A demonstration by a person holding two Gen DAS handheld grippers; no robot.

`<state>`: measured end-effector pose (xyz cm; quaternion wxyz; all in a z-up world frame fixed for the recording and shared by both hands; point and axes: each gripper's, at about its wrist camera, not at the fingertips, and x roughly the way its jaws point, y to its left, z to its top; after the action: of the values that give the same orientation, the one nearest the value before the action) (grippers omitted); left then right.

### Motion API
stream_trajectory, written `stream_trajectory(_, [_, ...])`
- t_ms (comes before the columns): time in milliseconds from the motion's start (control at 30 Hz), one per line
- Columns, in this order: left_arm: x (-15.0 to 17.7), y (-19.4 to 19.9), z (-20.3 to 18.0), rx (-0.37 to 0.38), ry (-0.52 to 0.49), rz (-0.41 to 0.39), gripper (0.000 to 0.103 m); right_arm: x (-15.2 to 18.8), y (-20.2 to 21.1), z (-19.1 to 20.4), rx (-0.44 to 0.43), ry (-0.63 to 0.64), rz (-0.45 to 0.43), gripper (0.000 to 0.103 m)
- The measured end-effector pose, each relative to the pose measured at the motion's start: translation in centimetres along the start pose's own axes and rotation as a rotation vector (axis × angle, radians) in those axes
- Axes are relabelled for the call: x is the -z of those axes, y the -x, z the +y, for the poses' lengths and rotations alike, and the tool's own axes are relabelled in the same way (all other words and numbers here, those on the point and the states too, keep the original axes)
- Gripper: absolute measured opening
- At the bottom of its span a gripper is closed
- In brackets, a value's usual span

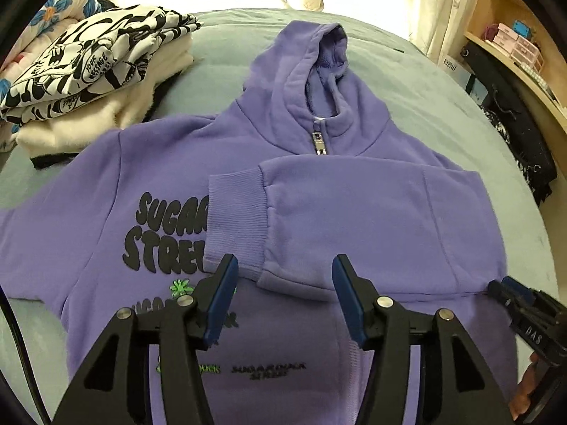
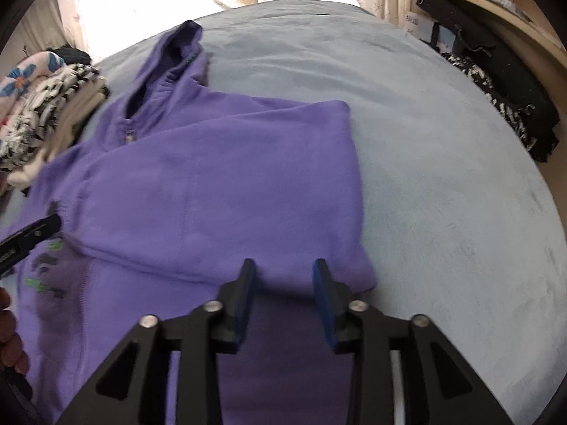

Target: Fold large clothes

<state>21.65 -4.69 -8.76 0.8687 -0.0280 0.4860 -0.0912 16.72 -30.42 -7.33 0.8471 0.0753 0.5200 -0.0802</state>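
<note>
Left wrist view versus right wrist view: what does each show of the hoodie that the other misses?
Only the left wrist view shows the ribbed cuff of the folded-in sleeve, lying over the black chest print, plus the zipper pull sharply. Only the right wrist view shows the hoodie's folded side edge against bare bed cover. Both show the purple hoodie flat on the bed, its hood pointing away, the stack of folded clothes beside it, and open jaws with nothing between them.
</note>
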Motion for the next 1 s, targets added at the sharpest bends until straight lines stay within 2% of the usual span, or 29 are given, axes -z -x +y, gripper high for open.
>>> stream_trajectory(67, [0.2,1.0,-0.3,-0.01,-0.007,-0.019,0.057,0.5,1.0,0.5,-0.037,0.002,-0.014,0.051])
stream_trajectory(200, [1.0,3.2,-0.5,-0.001,0.0,-0.054,0.068,1.8,3.2,1.9,-0.083,0.004,-0.026,0.051])
stream_trajectory(367, [2.8,6.4,-0.2,0.0,0.009,-0.074,0.069,3.7,5.7,4.4,0.006,0.049,-0.05,0.051])
stream_trajectory(500, [4.6,9.3,0.5,-0.011,0.011,-0.098,0.078,5.3,7.9,6.6,0.003,0.1,-0.084,0.051])
stream_trajectory(600, [5.9,11.3,1.4,-0.031,0.009,-0.117,0.079,6.4,9.5,8.3,-0.02,0.115,-0.099,0.051])
stream_trajectory(767, [8.0,14.6,3.8,-0.014,0.034,-0.149,0.083,7.4,11.3,10.9,-0.052,0.139,-0.121,0.051])
stream_trajectory(867, [9.4,16.4,6.7,-0.064,0.087,-0.162,0.083,7.8,12.1,12.9,-0.06,0.164,-0.129,0.051])
stream_trajectory(1000, [10.6,17.5,10.9,-0.122,0.158,-0.125,0.083,8.1,12.9,15.5,-0.08,0.193,-0.139,0.051])
